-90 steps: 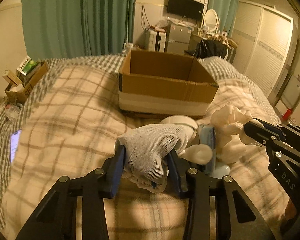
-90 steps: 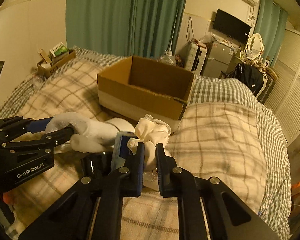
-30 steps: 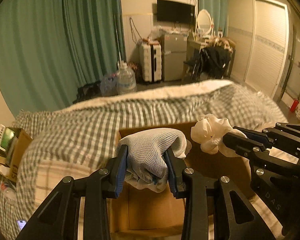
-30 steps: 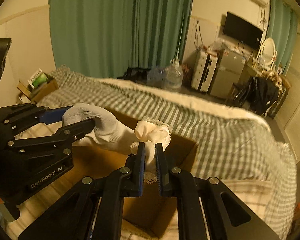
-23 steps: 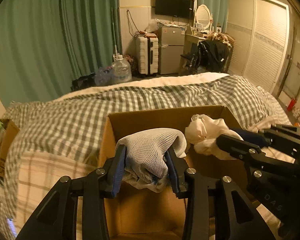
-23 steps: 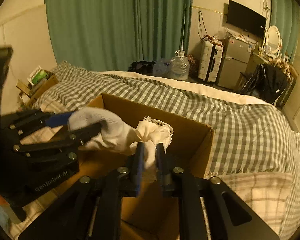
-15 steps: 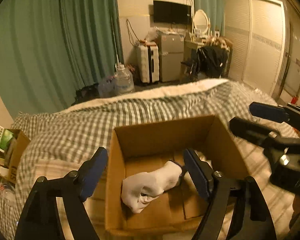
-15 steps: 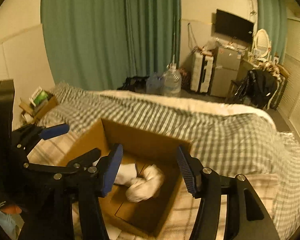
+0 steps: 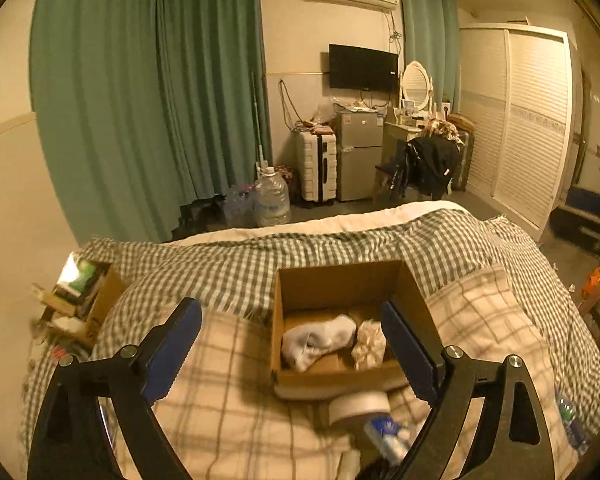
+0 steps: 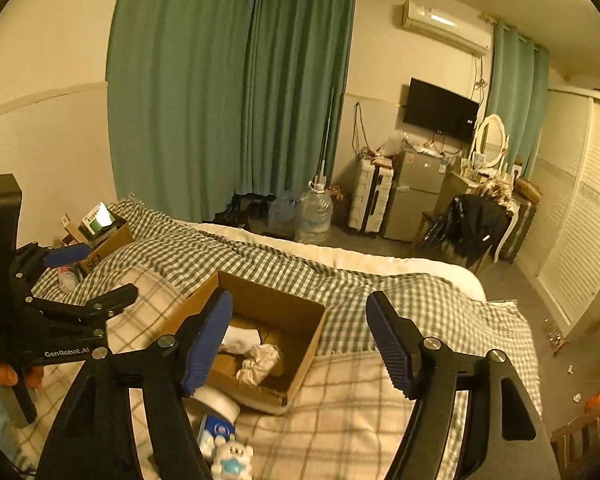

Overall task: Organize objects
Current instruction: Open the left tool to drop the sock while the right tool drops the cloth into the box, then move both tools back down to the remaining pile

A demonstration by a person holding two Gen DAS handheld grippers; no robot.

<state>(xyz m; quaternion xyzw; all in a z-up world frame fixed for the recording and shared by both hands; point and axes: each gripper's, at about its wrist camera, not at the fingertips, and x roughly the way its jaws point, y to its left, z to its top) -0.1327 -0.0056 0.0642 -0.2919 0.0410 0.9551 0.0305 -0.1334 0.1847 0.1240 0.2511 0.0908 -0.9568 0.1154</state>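
Loose items, a tape roll (image 9: pixel 358 407) and a blue packet (image 10: pixel 217 431), lay on the bed just in front of the cardboard box (image 9: pixel 342 378), below both tongs. Left tongs (image 9: pixel 296 350) and right tongs (image 10: pixel 300 340) were opening, empty, the right ones nearer.

Green curtains (image 9: pixel 148 92), wall television (image 9: pixel 363 67), white wardrobe (image 9: pixel 516 120).

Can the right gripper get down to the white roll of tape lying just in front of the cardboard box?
Probably yes. The white roll of tape lies uncovered on the plaid blanket, against the brown cardboard box. The right gripper is empty, its jaws opening, with nothing beneath it.
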